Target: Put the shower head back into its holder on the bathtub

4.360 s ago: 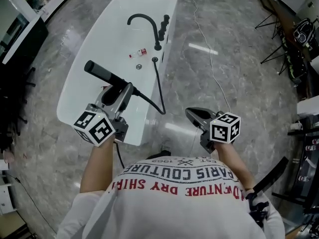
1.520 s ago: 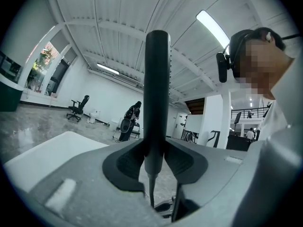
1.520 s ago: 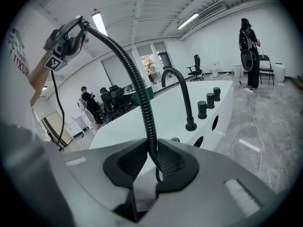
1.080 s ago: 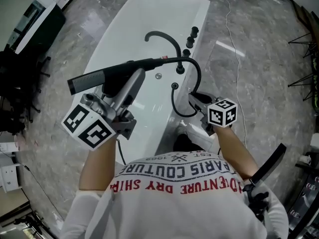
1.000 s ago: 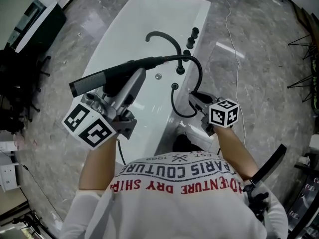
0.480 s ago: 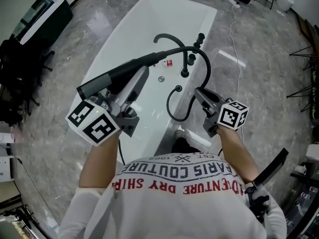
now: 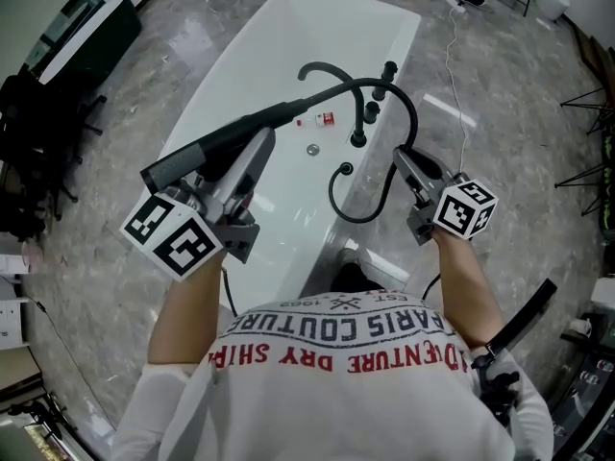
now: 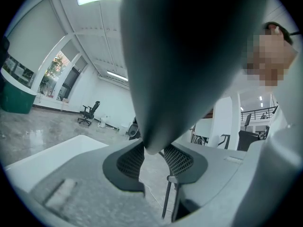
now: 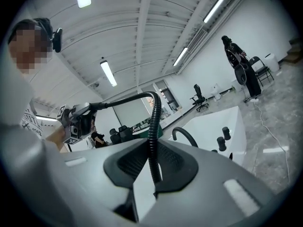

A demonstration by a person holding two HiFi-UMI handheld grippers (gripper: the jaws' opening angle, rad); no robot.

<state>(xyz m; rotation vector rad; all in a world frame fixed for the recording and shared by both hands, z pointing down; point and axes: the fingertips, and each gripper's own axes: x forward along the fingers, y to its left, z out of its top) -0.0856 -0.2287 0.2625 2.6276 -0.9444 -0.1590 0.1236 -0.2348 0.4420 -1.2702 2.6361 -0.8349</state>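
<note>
Shower head (image 7: 221, 142) is in the air above the bathtub (image 7: 216, 80), lying about level and well apart from the rim. Your left tool (image 7: 254, 150) is clamped on its dark handle. Your right tool (image 7: 404, 158) is closed on the hose (image 7: 357, 220). The hose arches from the head's end over the spout (image 7: 322, 68) and loops down to a small dark socket (image 7: 344, 169) on the rim. I judge that socket to be the holder.

What could go wrong, biggest thing first:
- **Bathtub:** if your left grip is loose, the long head could lever round in the jaws or drop onto the white tub.
- **Hose arch:** it hangs just beside the spout and the knobs (image 7: 388, 68). Swing it low and it may hook on them and drag the head off line.
- **Hose feed:** if your right tool pinches the hose hard, it cannot feed back into the socket, and the slack loop could kink.

Count: one bathtub, one shower head, one hose, two tools, one spout, two knobs, one socket.
</note>
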